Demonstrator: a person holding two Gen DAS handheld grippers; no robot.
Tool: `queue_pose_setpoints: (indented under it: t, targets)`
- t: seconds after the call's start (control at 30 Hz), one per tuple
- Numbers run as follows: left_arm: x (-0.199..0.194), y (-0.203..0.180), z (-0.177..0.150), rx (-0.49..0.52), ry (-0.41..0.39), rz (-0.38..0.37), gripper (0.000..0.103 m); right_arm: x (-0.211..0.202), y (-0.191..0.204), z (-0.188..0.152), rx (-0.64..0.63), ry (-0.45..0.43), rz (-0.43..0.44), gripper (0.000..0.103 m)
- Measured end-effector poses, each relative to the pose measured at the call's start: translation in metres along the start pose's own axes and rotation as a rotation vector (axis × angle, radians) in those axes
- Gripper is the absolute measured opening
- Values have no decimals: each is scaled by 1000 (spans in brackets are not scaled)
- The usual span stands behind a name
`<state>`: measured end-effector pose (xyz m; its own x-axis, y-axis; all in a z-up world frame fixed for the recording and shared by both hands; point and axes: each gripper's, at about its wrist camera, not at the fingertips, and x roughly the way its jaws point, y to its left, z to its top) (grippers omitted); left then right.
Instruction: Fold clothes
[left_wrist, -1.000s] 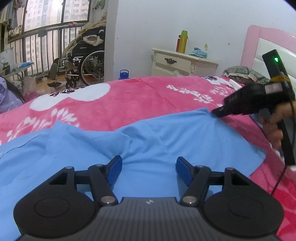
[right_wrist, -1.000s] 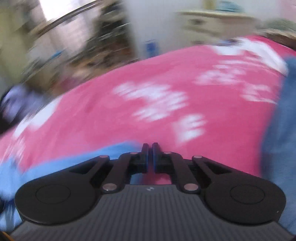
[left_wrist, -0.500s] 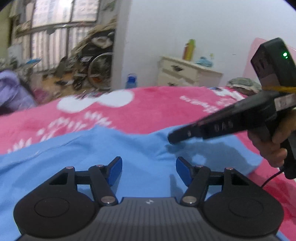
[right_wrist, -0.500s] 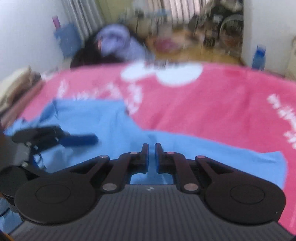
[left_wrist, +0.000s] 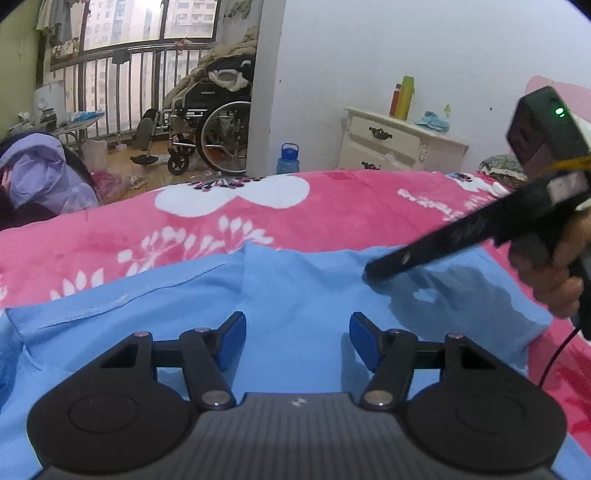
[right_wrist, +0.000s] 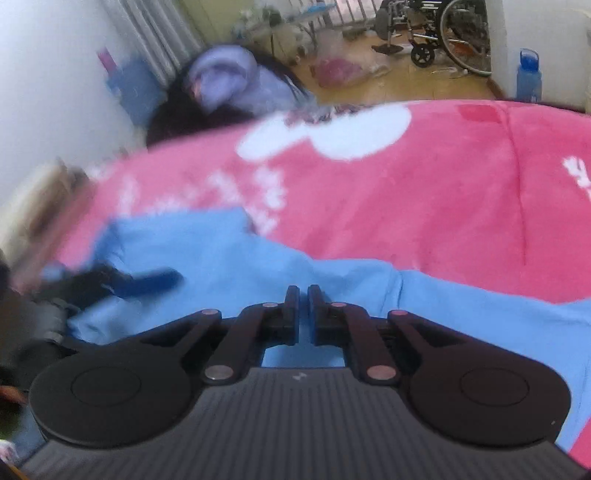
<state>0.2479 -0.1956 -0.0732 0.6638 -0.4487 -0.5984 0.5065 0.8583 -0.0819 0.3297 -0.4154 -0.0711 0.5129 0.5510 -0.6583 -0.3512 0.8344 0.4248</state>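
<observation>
A light blue garment (left_wrist: 295, 288) lies spread on a pink flowered blanket (left_wrist: 332, 214). My left gripper (left_wrist: 297, 332) hovers low over its middle, open, with nothing between the blue pads (left_wrist: 232, 339). A hand (left_wrist: 565, 280) brings my right gripper (left_wrist: 369, 275) in from the right, its tip down on the cloth near the far hem. In the right wrist view the right gripper (right_wrist: 303, 295) is shut to a thin slit on the garment (right_wrist: 221, 258). The left gripper's blue finger (right_wrist: 155, 280) shows blurred at the left.
Beyond the bed stand a wheelchair (left_wrist: 210, 136), a blue water bottle (left_wrist: 288, 158) and a cream nightstand (left_wrist: 399, 144) with bottles. A purple bundle (left_wrist: 40, 177) lies at the left. A black cable (left_wrist: 554, 362) hangs from the right gripper over the blanket.
The right gripper swept from the garment's far right corner leftward onto the middle of the cloth, and its slit widened slightly. The left gripper stayed open over the garment.
</observation>
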Motion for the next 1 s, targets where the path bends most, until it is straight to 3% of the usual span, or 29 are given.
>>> queue_pose_setpoints:
  t: [0.07,0.1,0.3,0.4,0.43,0.5,0.6,0.7,0.77,0.87,0.93,1.0]
  targets:
    - [2,2,-1,-5,4,11,63,8,3,2,1,5,0,0]
    - [2,3,-2,-10,5,13,63,12,4,3,2,8,0,6]
    - [3,4,0,-6,10,14,63,35,12,10,6,23,1,5]
    - [4,4,0,-11,11,19,63,41,4,14,88,-83,-209,4]
    - [4,5,0,-15,10,20,63,28,-7,16,166,-165,-296,6]
    - [2,7,1,-30,10,20,63,-14,-32,14,292,-312,-340,8]
    - [-9,17,6,-67,8,7,63,-84,-53,2,338,-363,-309,8]
    - [-29,34,18,-94,3,-2,63,-140,-55,-17,251,-262,-335,8]
    - [-43,46,28,-111,8,-3,63,-150,-55,-33,244,-133,-266,8]
    - [-65,63,39,-128,24,-4,63,-138,-48,-60,209,7,-178,8]
    - [-81,74,43,-145,45,-5,63,-117,-40,-77,166,93,-187,8]
    - [-101,87,46,-164,68,0,63,-110,-53,-89,127,132,-260,4]
